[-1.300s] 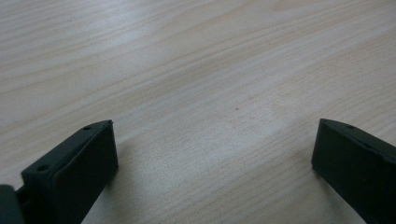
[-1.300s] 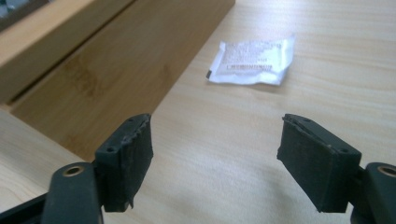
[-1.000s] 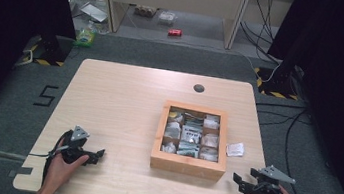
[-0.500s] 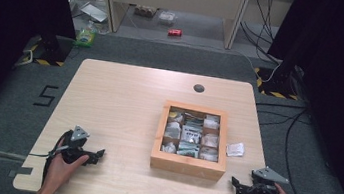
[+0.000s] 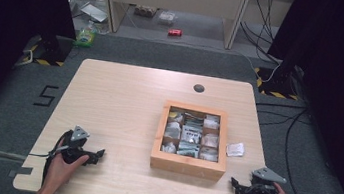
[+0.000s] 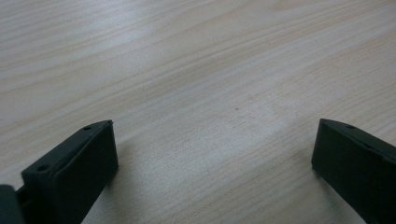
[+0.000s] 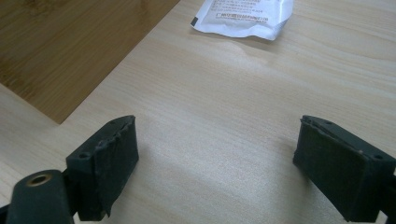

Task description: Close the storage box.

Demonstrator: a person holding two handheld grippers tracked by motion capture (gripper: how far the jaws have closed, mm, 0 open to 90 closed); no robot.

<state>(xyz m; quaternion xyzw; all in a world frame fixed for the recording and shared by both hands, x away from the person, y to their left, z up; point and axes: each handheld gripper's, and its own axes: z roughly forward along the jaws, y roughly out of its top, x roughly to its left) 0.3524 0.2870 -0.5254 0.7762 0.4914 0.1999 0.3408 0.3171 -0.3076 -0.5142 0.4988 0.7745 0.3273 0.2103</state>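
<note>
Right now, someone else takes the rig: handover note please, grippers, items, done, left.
Left gripper: open, nothing between the jaws, low over bare table at the near left.
Right gripper: jaws have just been opening, now wide, nothing between them, near right corner.
White sachet: lies loose on the table, right of the wooden compartment box, ahead of the right gripper.
Done: the box's compartments already hold packets.
Left: probably pick up the sachet and box it.

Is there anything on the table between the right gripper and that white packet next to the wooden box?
Nothing visible. The right gripper stands open over bare table, with the white packet ahead and the wooden box off to one side.
</note>
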